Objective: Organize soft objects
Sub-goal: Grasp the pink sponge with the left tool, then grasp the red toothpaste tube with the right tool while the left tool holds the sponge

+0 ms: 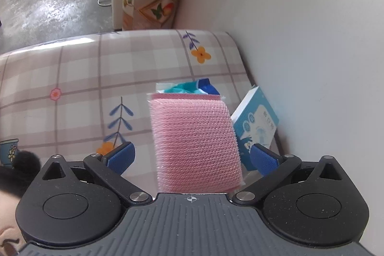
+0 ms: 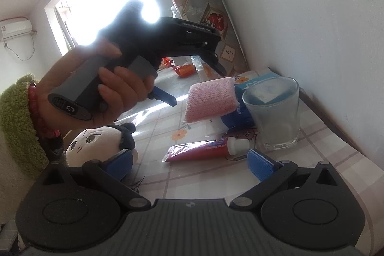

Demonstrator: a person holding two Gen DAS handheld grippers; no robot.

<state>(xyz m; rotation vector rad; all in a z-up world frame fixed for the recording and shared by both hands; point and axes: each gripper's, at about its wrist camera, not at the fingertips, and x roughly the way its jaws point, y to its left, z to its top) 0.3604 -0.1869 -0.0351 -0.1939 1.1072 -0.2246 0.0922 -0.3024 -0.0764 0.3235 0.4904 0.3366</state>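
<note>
A pink mesh sponge (image 1: 195, 143) lies on top of a blue and teal packet (image 1: 196, 86) on the checked tablecloth; it also shows in the right wrist view (image 2: 210, 100). My left gripper (image 1: 192, 157) is open, its blue pads on either side of the sponge and apart from it. The left gripper also shows in the right wrist view, held in a hand above the table, one blue fingertip (image 2: 165, 96) left of the sponge. My right gripper (image 2: 189, 163) is open and empty, low over the table. A plush doll's head (image 2: 98, 144) lies by its left pad.
A clear glass (image 2: 273, 112) stands at the right near the wall. A red toothpaste tube (image 2: 204, 150) lies in front of it. A white and blue box (image 1: 255, 121) leans against the wall. The table's far edge (image 1: 120, 36) drops to the floor.
</note>
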